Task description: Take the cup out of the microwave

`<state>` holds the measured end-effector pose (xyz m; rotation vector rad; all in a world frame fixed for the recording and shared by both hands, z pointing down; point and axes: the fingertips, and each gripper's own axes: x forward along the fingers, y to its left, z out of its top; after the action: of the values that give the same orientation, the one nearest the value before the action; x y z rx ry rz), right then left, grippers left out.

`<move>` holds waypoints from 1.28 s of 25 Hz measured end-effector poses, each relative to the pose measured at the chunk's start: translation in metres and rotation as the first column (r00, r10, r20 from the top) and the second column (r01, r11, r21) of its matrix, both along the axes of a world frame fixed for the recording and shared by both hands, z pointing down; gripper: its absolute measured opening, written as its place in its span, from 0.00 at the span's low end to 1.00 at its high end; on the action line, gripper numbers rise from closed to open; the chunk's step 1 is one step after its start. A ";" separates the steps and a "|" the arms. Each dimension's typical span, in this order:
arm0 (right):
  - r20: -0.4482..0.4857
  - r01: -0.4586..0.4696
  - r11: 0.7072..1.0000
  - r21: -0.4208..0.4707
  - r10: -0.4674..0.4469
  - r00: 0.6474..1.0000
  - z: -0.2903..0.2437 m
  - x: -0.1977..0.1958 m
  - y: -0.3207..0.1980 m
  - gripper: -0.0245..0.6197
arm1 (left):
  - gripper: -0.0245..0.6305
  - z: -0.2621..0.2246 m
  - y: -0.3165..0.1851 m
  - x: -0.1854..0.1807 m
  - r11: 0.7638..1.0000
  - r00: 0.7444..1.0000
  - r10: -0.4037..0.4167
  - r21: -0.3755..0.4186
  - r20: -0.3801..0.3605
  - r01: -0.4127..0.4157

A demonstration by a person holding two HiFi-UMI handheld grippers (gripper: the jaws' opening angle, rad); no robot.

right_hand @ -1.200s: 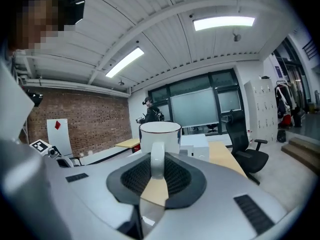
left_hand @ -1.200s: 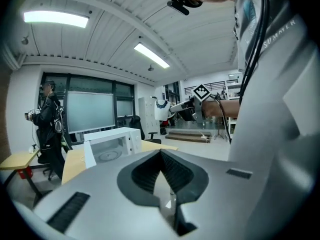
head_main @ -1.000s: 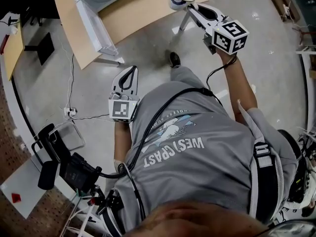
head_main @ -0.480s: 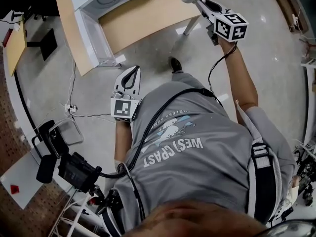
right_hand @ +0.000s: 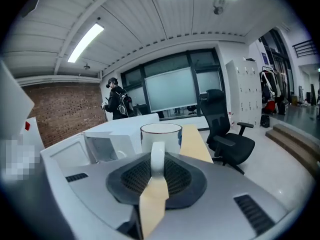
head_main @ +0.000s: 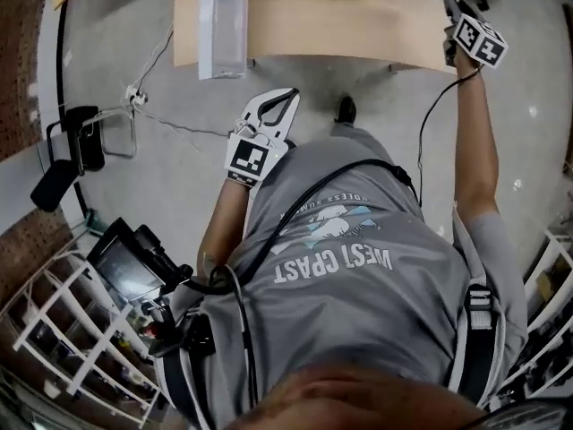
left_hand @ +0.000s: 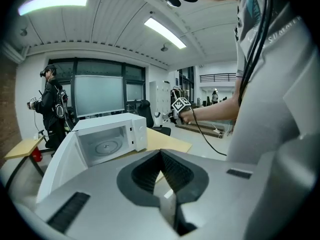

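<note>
Right tool (right_hand: 157, 160) clamped on cup (right_hand: 161, 133) handle — microwave (left_hand: 111, 135) door ajar, left tool (left_hand: 161, 158) closed, empty, office chair (right_hand: 226, 134) beyond

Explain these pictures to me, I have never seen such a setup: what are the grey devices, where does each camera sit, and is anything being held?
There is no robot here. A person in a grey T-shirt holds a two-jaw gripper in each hand. The head view comes from a camera on the person's head, looking steeply down. The other two views come from cameras riding on each gripper, looking along its jaws. The left gripper is shut with nothing between its jaws. The right gripper is shut on the handle of a white round cup with a dark rim, held out at arm's length. On the light wooden table stands a white microwave oven. Its door is open and only its round turntable shows inside.
</note>
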<state>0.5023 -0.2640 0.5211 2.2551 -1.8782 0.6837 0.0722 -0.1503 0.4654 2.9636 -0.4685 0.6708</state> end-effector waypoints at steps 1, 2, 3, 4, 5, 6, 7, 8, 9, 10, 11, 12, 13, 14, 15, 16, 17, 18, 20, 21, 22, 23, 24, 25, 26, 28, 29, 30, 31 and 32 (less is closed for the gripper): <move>0.000 -0.002 1.000 -0.024 0.002 1.000 0.012 0.010 -0.009 0.14 | 0.10 0.001 -0.004 0.004 1.000 1.000 -0.009 -0.007 0.001 0.009; 0.002 -0.006 0.999 -0.048 0.006 1.000 0.024 0.016 -0.015 0.14 | 0.10 0.002 -0.004 0.004 1.000 1.000 -0.016 -0.016 0.002 0.016; 0.009 -0.009 0.997 -0.072 0.009 1.000 0.038 0.019 -0.020 0.14 | 0.10 0.003 -0.002 0.001 0.999 1.000 -0.025 -0.025 0.007 0.025; 0.016 -0.007 0.995 -0.096 0.008 1.000 0.054 0.018 -0.025 0.14 | 0.10 0.005 0.000 -0.005 0.999 0.999 -0.038 -0.035 0.016 0.039; 0.018 -0.001 0.993 -0.118 0.003 1.000 0.069 0.016 -0.031 0.14 | 0.10 0.007 0.003 -0.011 0.998 0.998 -0.052 -0.044 0.025 0.054; 0.018 0.000 0.991 -0.136 0.002 1.000 0.083 0.014 -0.036 0.14 | 0.10 0.009 0.004 -0.016 0.997 0.997 -0.063 -0.051 0.034 0.065; 0.023 -0.007 0.989 -0.146 0.010 1.000 0.097 0.014 -0.038 0.14 | 0.10 0.012 0.005 -0.020 0.996 0.997 -0.071 -0.055 0.041 0.073; 0.030 -0.017 0.988 -0.153 0.022 0.999 0.110 0.016 -0.040 0.14 | 0.10 0.014 0.005 -0.024 0.995 0.996 -0.075 -0.059 0.047 0.078; 0.035 -0.026 0.987 -0.159 0.032 0.999 0.121 0.017 -0.040 0.14 | 0.10 0.017 0.006 -0.026 0.994 0.995 -0.080 -0.064 0.052 0.083; 0.038 -0.031 0.986 -0.165 0.038 0.999 0.131 0.018 -0.041 0.14 | 0.10 0.018 0.007 -0.028 0.994 0.995 -0.086 -0.069 0.056 0.090; 0.039 -0.034 0.984 -0.173 0.041 0.998 0.139 0.020 -0.043 0.14 | 0.10 0.019 0.008 -0.029 0.992 0.994 -0.092 -0.076 0.060 0.097; 0.039 -0.036 0.983 -0.181 0.044 0.998 0.146 0.020 -0.045 0.14 | 0.10 0.020 0.009 -0.030 0.991 0.993 -0.098 -0.081 0.065 0.104; 0.041 -0.037 0.981 -0.191 0.045 0.998 0.152 0.021 -0.046 0.14 | 0.10 0.020 0.009 -0.031 0.990 0.992 -0.103 -0.085 0.069 0.109; 0.046 -0.036 0.978 -0.206 0.046 0.998 0.158 0.020 -0.048 0.14 | 0.10 0.020 0.009 -0.033 0.990 0.991 -0.108 -0.088 0.074 0.114; 0.052 -0.034 0.974 -0.225 0.047 0.998 0.164 0.019 -0.048 0.14 | 0.10 0.020 0.008 -0.034 0.989 0.991 -0.111 -0.090 0.079 0.118; 0.056 -0.031 0.971 -0.238 0.045 0.997 0.169 0.018 -0.049 0.14 | 0.10 0.021 0.008 -0.034 0.988 0.990 -0.115 -0.092 0.083 0.122; 0.055 -0.027 0.969 -0.244 0.042 0.998 0.171 0.018 -0.051 0.14 | 0.10 0.021 0.008 -0.035 0.988 0.989 -0.118 -0.095 0.087 0.126; 0.052 -0.023 0.969 -0.245 0.036 0.998 0.173 0.017 -0.054 0.14 | 0.10 0.021 0.009 -0.036 0.987 0.989 -0.120 -0.098 0.090 0.128; 0.040 -0.012 0.972 -0.233 0.022 0.999 0.173 0.015 -0.061 0.14 | 0.10 0.022 0.009 -0.036 0.986 0.988 -0.122 -0.104 0.095 0.131; 0.029 -0.008 0.976 -0.216 0.015 0.999 0.170 0.014 -0.065 0.14 | 0.10 0.022 0.010 -0.036 0.985 0.988 -0.122 -0.108 0.098 0.132; 0.015 -0.007 0.981 -0.193 0.010 1.000 0.167 0.014 -0.069 0.14 | 0.10 0.023 0.010 -0.036 0.985 0.987 -0.122 -0.112 0.100 0.133; 0.003 -0.007 0.985 -0.173 0.008 1.000 0.163 0.013 -0.073 0.14 | 0.10 0.023 0.010 -0.036 0.984 0.987 -0.122 -0.116 0.102 0.133; -0.004 -0.008 0.987 -0.160 0.008 1.000 0.162 0.012 -0.075 0.14 | 0.10 0.023 0.010 -0.035 0.984 0.987 -0.121 -0.118 0.104 0.133; -0.009 -0.009 0.988 -0.151 0.007 1.000 0.161 0.011 -0.076 0.14 | 0.10 0.023 0.010 -0.034 0.984 0.987 -0.119 -0.120 0.105 0.131; -0.015 -0.007 0.989 -0.146 0.005 1.000 0.161 0.009 -0.076 0.14 | 0.10 0.024 0.009 -0.034 0.984 0.987 -0.118 -0.121 0.107 0.131; -0.036 -0.002 0.990 -0.140 -0.003 0.999 0.163 0.006 -0.073 0.14 | 0.10 0.023 0.008 -0.033 0.984 0.987 -0.120 -0.122 0.108 0.132; -0.045 0.000 0.990 -0.138 -0.006 0.999 0.164 0.005 -0.071 0.14 | 0.10 0.023 0.007 -0.032 0.984 0.987 -0.121 -0.121 0.108 0.134; -0.053 0.000 0.990 -0.138 -0.008 0.999 0.165 0.005 -0.069 0.14 | 0.10 0.022 0.006 -0.032 0.984 0.987 -0.122 -0.120 0.108 0.134; -0.062 0.002 0.990 -0.140 -0.011 0.998 0.167 0.004 -0.067 0.14 | 0.10 0.022 0.006 -0.031 0.984 0.987 -0.120 -0.119 0.108 0.133; -0.073 0.006 0.989 -0.146 -0.017 0.997 0.169 0.003 -0.065 0.14 | 0.10 0.022 0.006 -0.031 0.984 0.987 -0.118 -0.118 0.107 0.130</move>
<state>0.5053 -0.3286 0.6902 2.1477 -1.7453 0.7009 0.0412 -0.1448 0.4873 2.7672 -0.5900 0.8060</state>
